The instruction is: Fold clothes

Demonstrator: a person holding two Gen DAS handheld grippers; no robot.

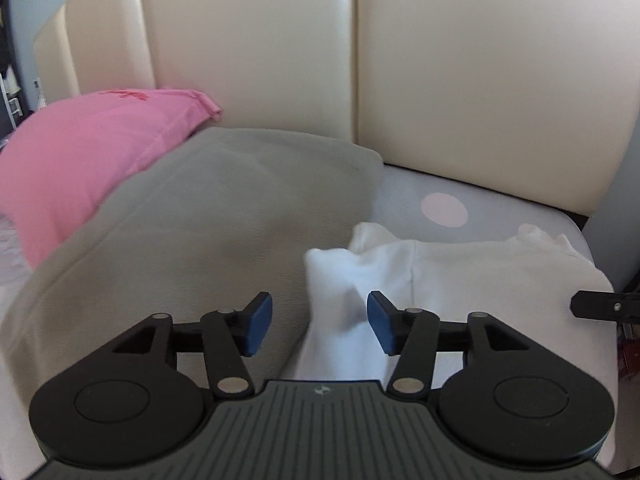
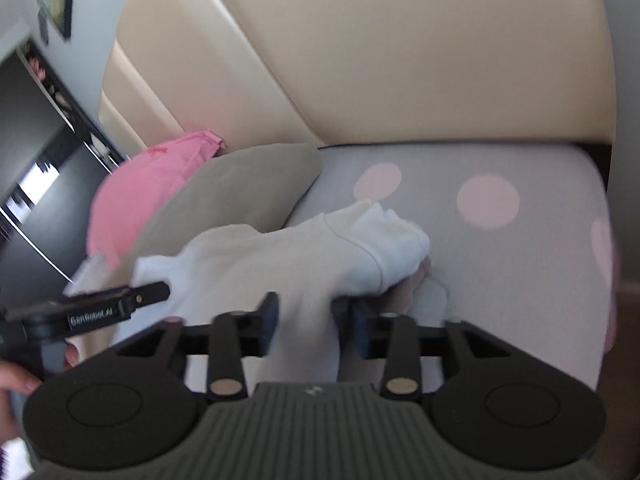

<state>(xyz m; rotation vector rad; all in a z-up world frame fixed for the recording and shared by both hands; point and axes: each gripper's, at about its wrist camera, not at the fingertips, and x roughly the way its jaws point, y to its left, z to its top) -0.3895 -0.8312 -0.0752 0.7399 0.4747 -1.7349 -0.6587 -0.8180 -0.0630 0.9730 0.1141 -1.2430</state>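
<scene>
Now both tongs tilted down over a bed, left tongs parted astride a fold of white garment, pads clear, right tongs likewise parted astride it, beside grey pillow.

A grey pillow lies ahead-left of the jaws, a pink pillow beyond it. Ahead rises the cream headboard; a dotted sheet spreads ahead-right.

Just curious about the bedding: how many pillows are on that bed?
2. A pink pillow lies at the far left by the headboard; a grey pillow lies beside it, nearer the white garment. Others may lie out of view.
</scene>
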